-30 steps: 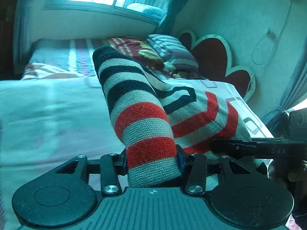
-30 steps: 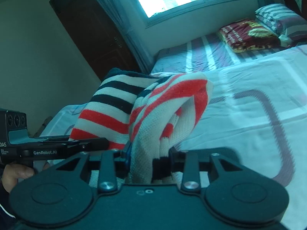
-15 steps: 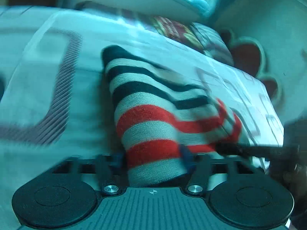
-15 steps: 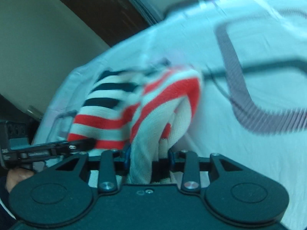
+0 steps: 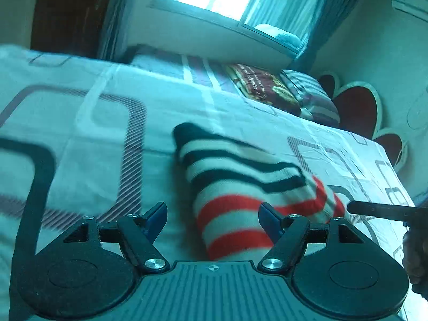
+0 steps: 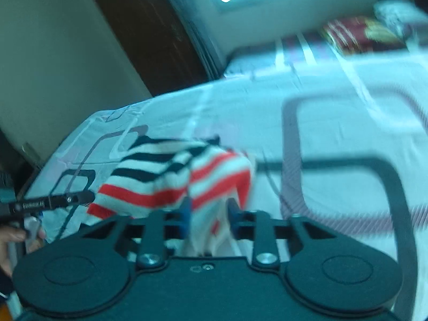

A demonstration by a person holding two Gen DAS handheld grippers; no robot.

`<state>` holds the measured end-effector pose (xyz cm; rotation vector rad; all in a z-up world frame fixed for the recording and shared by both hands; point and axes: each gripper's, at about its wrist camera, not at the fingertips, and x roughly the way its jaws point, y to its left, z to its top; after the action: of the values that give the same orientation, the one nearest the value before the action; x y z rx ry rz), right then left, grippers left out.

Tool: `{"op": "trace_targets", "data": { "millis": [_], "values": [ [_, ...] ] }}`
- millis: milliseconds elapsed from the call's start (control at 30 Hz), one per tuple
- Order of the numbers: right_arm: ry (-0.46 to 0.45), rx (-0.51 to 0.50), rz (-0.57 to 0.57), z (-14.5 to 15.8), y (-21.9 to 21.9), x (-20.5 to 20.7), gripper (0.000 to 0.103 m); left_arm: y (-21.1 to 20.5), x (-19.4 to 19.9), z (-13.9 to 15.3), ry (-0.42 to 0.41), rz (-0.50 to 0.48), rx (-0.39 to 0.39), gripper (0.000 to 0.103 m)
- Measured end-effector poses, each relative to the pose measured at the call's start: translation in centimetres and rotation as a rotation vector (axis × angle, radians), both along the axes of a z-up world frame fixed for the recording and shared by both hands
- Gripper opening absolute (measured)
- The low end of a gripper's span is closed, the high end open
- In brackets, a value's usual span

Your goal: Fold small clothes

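Resting the striped garment (image 5: 240, 187) on the bed (image 5: 80, 123), we had just spread our left tongs (image 5: 212, 218) wide of it while our right tongs (image 6: 208, 214) tightened on its bunched corner, which we judged could drag the fold askew.

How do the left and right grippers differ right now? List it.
Left gripper: jaws spread wide, having just opened, with the striped garment lying loose between them, pads clear of it. Right gripper: jaws narrow, having just closed further, pinching a bunched fold of the garment. The left one has let go; the right one holds. Both point down at the same striped knit on the bedsheet.
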<state>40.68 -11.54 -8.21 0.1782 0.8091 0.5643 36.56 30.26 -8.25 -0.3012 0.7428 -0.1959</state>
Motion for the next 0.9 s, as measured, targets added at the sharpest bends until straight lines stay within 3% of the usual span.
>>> {"op": "trace_targets", "data": {
  "millis": [133, 233, 300, 333, 467, 600, 667, 733, 800, 900],
  "values": [
    [-0.028, -0.074, 0.099, 0.3, 2.6, 0.3, 0.024, -3.1, 0.6, 0.7, -0.005, -0.042, 0.138, 0.074],
    [-0.046, -0.236, 0.109, -1.6, 4.7, 0.2, 0.015, -5.2, 1.0, -0.3, 0.054, -0.066, 0.276, 0.076],
    [-0.055, -0.256, 0.095, -2.9, 4.8, 0.3, 0.014, -5.0, 1.3, -1.3, 0.073, -0.032, 0.262, 0.093],
    [-0.052, -0.243, 0.083, -3.0, 4.7, 0.4, 0.014, -4.7, 1.3, -1.5, 0.078, -0.009, 0.258, 0.096],
    [-0.060, -0.231, 0.036, -1.1, 4.3, -1.4, 0.017, -4.4, -1.1, -0.3, 0.045, -0.011, 0.245, 0.096],
    [-0.090, -0.197, 0.090, 0.4, 3.5, -5.5, 0.021, -4.3, -5.1, 0.3, -0.009, -0.032, 0.215, 0.096],
    [-0.087, -0.245, 0.147, -0.3, 4.2, -7.0, 0.018, -4.5, -5.9, -0.1, -0.002, -0.033, 0.212, 0.096],
    [-0.082, -0.367, 0.129, -2.2, 4.6, -7.0, 0.014, -4.5, -6.0, -0.8, 0.019, -0.029, 0.191, 0.096],
    [-0.062, -0.300, 0.092, -2.5, 3.6, -6.6, 0.013, -4.2, -5.9, -1.2, 0.029, -0.015, 0.166, 0.096],
    [-0.056, -0.295, 0.078, -2.6, 3.8, -6.5, 0.013, -4.3, -6.0, -1.3, 0.018, -0.016, 0.181, 0.096]
  ]
}}
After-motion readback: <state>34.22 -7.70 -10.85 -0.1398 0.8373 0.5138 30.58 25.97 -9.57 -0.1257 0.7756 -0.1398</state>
